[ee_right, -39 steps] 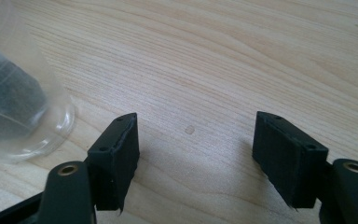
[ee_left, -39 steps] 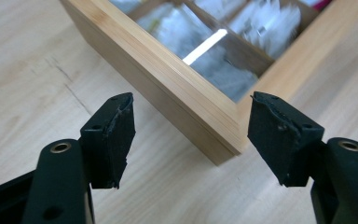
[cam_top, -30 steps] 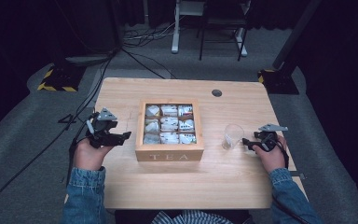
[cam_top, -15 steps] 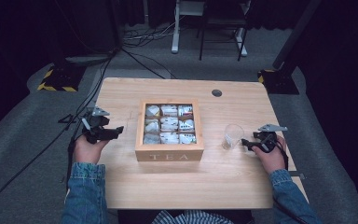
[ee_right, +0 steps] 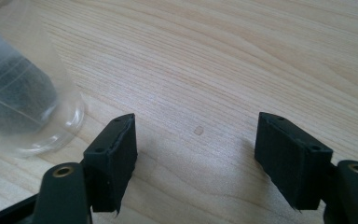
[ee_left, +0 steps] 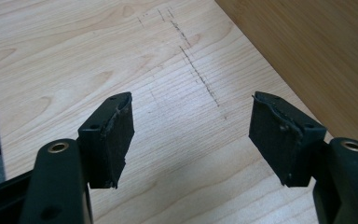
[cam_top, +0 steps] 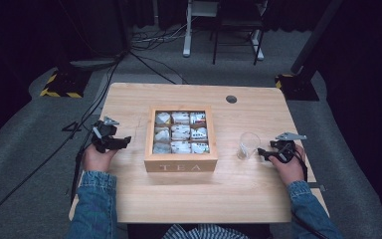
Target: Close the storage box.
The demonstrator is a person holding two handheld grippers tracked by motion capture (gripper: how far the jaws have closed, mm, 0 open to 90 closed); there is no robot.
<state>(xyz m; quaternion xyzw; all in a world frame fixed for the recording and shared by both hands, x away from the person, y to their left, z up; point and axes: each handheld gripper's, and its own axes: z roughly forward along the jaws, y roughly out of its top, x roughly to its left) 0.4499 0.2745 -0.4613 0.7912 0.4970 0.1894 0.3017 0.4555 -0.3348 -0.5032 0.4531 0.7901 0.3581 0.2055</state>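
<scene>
Nearest, hands: two, in blue denim sleeves, at 7 and 5 o'clock of the table (cam_top: 129, 194), pale smooth wood with fine grain.
Left gripper (cam_top: 121, 142): black, jaws wide apart, holding nothing; it has moved a little away from the box since a second ago.
Right gripper (cam_top: 263, 154): black, jaws wide apart, empty, same place as before.
Glass (cam_top: 248, 145): one, clear, round, just beside the right gripper.
Tea box (cam_top: 180, 165): one, square, wooden, at centre; nine compartments with white packets.
Far: one round hole (cam_top: 231, 99) at 1 o'clock.
</scene>
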